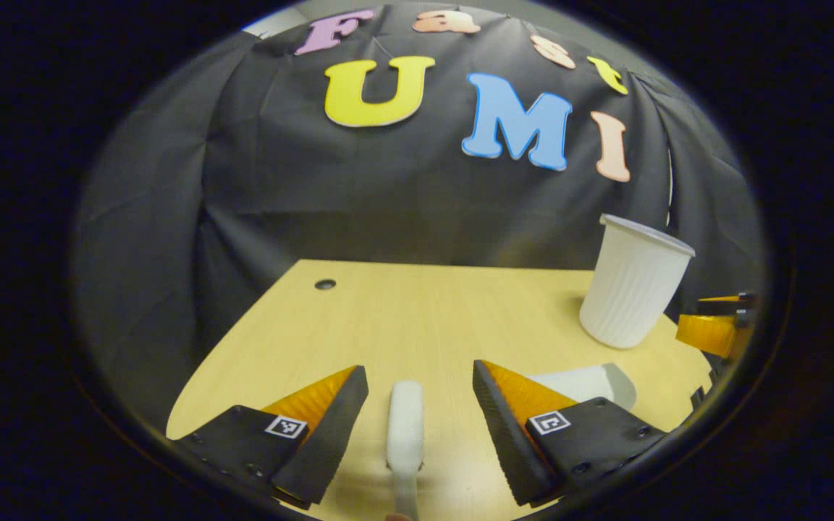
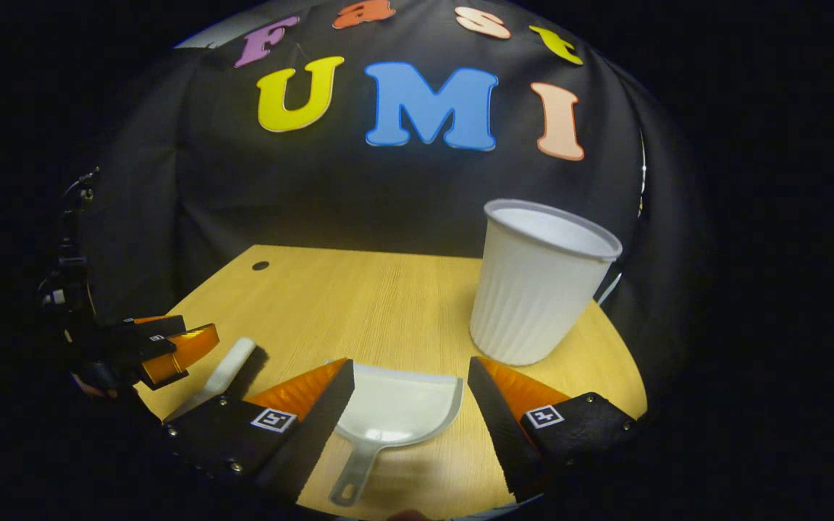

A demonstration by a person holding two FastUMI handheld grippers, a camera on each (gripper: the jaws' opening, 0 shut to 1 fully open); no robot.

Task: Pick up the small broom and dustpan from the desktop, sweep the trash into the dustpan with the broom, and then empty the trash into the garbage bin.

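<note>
Left tongs agape; right tongs agape

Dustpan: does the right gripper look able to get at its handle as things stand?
Probably yes. The dustpan lies flat on the desk, its handle pointing back between the open fingers of the right gripper. Nothing covers it; the white bin stands farther back, to the side.
</note>
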